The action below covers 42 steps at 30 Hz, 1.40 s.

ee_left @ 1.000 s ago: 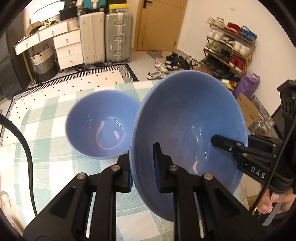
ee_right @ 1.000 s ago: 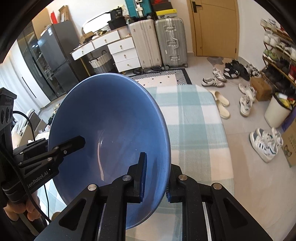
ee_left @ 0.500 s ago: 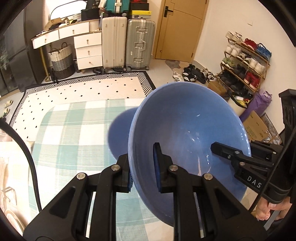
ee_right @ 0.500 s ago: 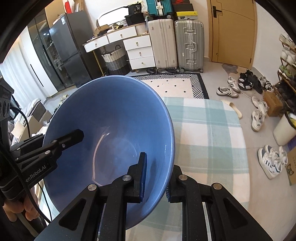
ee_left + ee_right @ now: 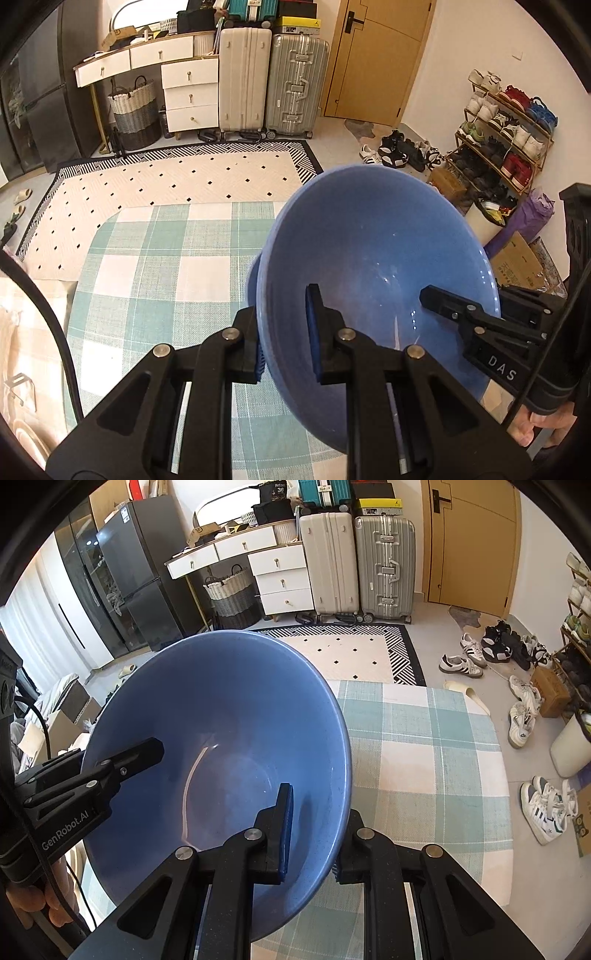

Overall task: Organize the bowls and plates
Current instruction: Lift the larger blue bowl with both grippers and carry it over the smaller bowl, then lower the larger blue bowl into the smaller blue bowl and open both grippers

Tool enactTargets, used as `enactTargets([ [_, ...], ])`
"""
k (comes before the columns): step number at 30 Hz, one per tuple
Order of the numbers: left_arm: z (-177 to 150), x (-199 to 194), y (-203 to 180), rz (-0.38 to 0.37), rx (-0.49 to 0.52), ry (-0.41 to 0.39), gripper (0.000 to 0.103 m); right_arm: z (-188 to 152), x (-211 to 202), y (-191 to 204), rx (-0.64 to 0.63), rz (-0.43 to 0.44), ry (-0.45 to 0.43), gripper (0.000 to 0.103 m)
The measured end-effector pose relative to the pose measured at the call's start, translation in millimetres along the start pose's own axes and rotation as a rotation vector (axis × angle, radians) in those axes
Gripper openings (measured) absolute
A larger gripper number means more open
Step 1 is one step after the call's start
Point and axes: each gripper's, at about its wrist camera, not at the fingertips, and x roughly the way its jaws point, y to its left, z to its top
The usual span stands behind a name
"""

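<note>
Blue bowl (image 5: 376,251) rim clamped by left gripper (image 5: 284,332); right gripper (image 5: 314,830) too (second bowl beneath, seemingly).

bowl (image 5: 373,258) between tongs, above tablecloth (image 5: 155,273)

In the left wrist view, the right hand-held gripper (image 5: 436,299) reaching in from the right carries the white letters "DAS" on its black body. In the right wrist view, the left hand-held gripper (image 5: 147,755) coming in from the left bears "GenRobot.AI" in white along its side. On top of the dresser at the back, a black bag (image 5: 272,491) shows the number "36". The print on the cardboard box (image 5: 517,266) by the shoe rack is too small to read.
</note>
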Motion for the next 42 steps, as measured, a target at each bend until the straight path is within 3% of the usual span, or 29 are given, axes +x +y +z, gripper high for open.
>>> enactTargets([
  [6,6,29,6,0.0,-0.006,0.008,0.015,8,17,-4,-0.004,-0.012,0.011,0.017],
  [26,-17,143,9,0.014,0.001,0.09,0.015,11,78,-13,-0.013,-0.056,0.093,0.017],
  [42,-26,167,28,-0.017,-0.037,0.104,0.015,10,85,-14,-0.019,-0.058,0.087,0.017],
])
